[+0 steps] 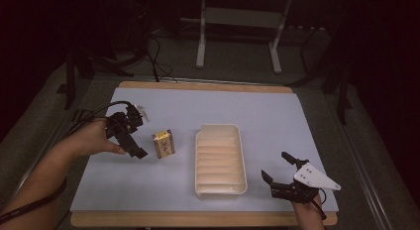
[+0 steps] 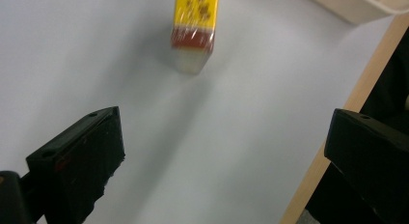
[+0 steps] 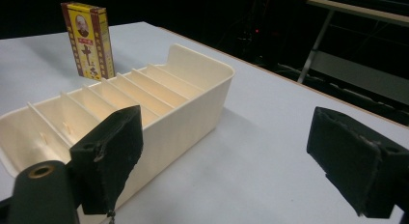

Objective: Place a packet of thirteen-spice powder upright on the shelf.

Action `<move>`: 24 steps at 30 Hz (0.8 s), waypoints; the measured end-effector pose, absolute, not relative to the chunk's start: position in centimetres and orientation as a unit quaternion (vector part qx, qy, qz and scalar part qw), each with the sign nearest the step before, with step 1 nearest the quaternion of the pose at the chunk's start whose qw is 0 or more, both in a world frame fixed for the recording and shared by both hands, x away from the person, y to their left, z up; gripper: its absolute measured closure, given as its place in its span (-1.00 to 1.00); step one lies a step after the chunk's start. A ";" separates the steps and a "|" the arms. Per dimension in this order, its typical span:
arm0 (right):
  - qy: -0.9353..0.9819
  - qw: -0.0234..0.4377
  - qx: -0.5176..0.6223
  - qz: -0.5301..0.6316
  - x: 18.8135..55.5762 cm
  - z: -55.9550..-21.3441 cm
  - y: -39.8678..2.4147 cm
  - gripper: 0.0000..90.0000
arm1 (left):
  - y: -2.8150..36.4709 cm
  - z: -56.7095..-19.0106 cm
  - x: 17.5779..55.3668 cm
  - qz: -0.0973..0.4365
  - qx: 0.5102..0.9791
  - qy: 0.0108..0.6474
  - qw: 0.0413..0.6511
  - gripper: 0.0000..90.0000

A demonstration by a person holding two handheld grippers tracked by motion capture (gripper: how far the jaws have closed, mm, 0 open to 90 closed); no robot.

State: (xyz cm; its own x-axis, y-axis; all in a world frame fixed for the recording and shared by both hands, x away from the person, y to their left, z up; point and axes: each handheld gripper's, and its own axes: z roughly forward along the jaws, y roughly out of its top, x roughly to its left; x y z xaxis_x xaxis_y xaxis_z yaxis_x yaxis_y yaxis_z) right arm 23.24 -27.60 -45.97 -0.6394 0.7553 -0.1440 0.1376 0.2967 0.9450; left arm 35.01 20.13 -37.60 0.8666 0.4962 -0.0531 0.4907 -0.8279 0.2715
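Left gripper: jaws spread wide, holding nothing — nearer hand to the box.
Yellow box: stands upright on the mat just right of that gripper, apart from it; long axis vertical; dead ahead between the jaws in the left gripper view.
Tray: right of box, ribbed, vacant.
Right gripper: spread apart, nothing held — beyond the tray's near right corner, well apart from box.

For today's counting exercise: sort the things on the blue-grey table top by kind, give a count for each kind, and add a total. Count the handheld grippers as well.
Yellow box: 1
Cream divided tray: 1
Handheld grippers: 2, the left gripper beside the box and the right gripper near the tray, both with jaws apart
Total: 4
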 end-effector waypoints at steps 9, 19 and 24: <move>0.747 0.300 0.296 0.514 23.2 -46.0 -27.6 -0.72 | 19.0 -37.7 35.5 0.038 0.959 0.230 0.159 -0.82; 0.750 0.297 0.293 0.513 23.2 -46.0 -27.5 -0.72 | 17.9 -38.4 36.5 0.052 0.962 0.205 0.173 -0.50; 0.751 0.293 0.294 0.513 23.2 -46.0 -27.5 -0.72 | 17.5 -38.9 37.1 0.056 0.963 0.195 0.179 -0.28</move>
